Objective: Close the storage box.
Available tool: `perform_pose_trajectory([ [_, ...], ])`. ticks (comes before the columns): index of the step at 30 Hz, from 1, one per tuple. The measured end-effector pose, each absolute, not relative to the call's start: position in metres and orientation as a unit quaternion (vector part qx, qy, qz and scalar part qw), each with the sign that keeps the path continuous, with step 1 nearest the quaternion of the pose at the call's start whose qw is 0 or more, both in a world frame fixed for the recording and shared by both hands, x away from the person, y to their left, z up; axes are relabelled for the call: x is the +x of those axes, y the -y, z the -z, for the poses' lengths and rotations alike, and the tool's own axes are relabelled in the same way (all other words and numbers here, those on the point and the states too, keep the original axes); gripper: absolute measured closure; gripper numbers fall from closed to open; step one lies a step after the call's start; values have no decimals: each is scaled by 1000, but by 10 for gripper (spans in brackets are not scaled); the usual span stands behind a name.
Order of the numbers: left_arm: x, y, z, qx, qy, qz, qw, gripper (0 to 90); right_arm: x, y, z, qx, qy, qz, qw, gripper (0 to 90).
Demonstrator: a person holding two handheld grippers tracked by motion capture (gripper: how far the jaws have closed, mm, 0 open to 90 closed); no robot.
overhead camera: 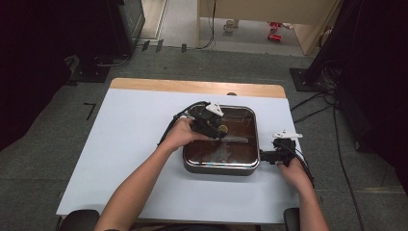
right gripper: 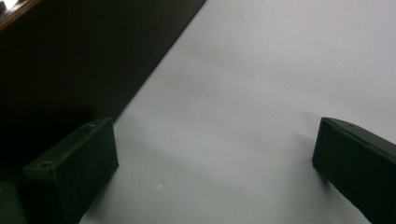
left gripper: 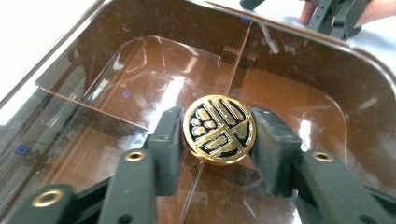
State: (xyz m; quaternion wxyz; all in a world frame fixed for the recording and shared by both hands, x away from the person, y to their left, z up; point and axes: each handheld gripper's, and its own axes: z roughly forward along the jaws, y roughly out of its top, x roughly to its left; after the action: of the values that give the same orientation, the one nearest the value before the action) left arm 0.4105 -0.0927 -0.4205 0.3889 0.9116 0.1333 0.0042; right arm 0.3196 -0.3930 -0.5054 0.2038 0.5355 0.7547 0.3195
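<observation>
Brown tinted glass forms the lid (overhead camera: 235, 144) of a square metal-rimmed pan (overhead camera: 219, 168), which is seen in the high view right of centre on a white sheet (overhead camera: 130, 144) spread over a wooden table (overhead camera: 192, 86). The left gripper (overhead camera: 216, 126) is held over the far left part of the lid, and in the left gripper view its jaws are closed on the round black-and-gold knob (left gripper: 218, 129) at the lid's middle, one pad pressed to each side of it; the knob (overhead camera: 223, 128) is also made out in the high view between the jaws. A rounded chrome rim is seen along the far edge in the left gripper view, with white sheet beyond it. The right gripper (overhead camera: 281, 153) is placed just beside the pan's right edge, at a short black handle (overhead camera: 266, 155) that sticks out from the rim; in the right gripper view its jaws are spread wide apart over bare white sheet, nothing between them, with the pan's dark side wall (right gripper: 70, 60) running along the left. A broad stretch of open sheet is left on the left side and near edge of the table, while only a narrow strip is left between the pan and the table's right edge. Grey carpet (overhead camera: 337, 183) with trailing cables surrounds the table.
</observation>
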Motion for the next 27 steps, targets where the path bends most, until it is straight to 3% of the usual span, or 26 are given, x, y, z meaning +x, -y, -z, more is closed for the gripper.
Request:
perform_pose_trajectory([
  [5,411,86,416,910,-146,-6,387,445,320,393,505,536,-755,-319,204,0],
  [27,395,25,389,869,-243,-49,428,265,320,393,505,536,-754,-320,205,0],
])
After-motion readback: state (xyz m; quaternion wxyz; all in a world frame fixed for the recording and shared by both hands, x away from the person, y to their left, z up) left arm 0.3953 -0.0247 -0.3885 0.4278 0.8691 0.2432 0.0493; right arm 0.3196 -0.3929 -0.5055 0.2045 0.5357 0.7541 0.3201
